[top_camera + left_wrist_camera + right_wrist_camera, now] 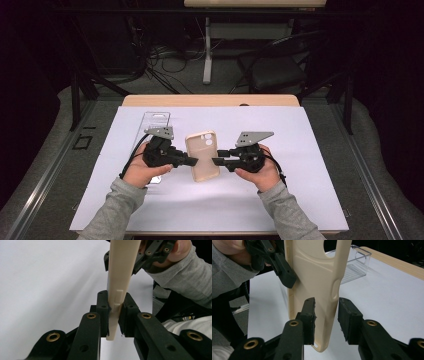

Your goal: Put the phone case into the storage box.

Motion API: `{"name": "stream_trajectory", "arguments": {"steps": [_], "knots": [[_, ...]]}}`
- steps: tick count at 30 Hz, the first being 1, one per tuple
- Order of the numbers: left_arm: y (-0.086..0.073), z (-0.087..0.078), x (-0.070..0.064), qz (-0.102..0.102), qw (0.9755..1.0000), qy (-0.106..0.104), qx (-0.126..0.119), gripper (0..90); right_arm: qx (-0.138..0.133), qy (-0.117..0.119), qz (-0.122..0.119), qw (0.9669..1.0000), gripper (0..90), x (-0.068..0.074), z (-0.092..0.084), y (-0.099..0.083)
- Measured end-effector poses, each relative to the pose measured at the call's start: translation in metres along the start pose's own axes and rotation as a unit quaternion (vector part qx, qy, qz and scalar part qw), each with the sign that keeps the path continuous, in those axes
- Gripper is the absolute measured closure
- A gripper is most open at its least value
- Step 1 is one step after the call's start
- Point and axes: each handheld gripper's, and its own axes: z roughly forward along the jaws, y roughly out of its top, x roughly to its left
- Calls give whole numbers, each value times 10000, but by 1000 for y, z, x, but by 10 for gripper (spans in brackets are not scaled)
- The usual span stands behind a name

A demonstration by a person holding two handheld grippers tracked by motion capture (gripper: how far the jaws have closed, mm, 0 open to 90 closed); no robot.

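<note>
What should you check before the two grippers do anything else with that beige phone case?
1. Left hand-held gripper pads pressed on the edge of the beige soft phone case: ok.
2. Right hand-held gripper pads pressed on the case: not ok; the case sits between the jaws, but a gap shows at one pad.
3. Case lifted off the white table sheet: ok.
4. Clear plastic tray out of the way: ok, it lies behind the case.
5. Case unbent: cannot tell.
</note>
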Motion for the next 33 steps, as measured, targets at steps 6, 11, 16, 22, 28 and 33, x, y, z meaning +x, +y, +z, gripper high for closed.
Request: {"name": "stream_trajectory", "arguments": {"steps": [6, 11, 16, 22, 28, 33], "knots": [[0, 0, 0, 10, 10000, -65, -17, 802, 6, 82, 43, 10000, 700, -1, 0, -1], [0, 1, 0, 19, 10000, -91, -9, 802, 12, 155, 68, 9999, 720, -1, 1, -1], [0, 1, 1, 15, 9999, -119, -6, 802, 10, 186, 120, 9998, 743, -2, 1, -1], [0, 2, 0, 31, 9999, -125, 9, 801, -14, 218, 185, 9996, 750, -4, 1, -2], [0, 3, 0, 43, 9999, -138, 17, 801, -28, 250, 220, 9994, 762, -4, 2, -2], [0, 3, 0, 53, 9999, -143, 20, 801, -28, 276, 254, 9993, 783, -5, 1, -3]]}}
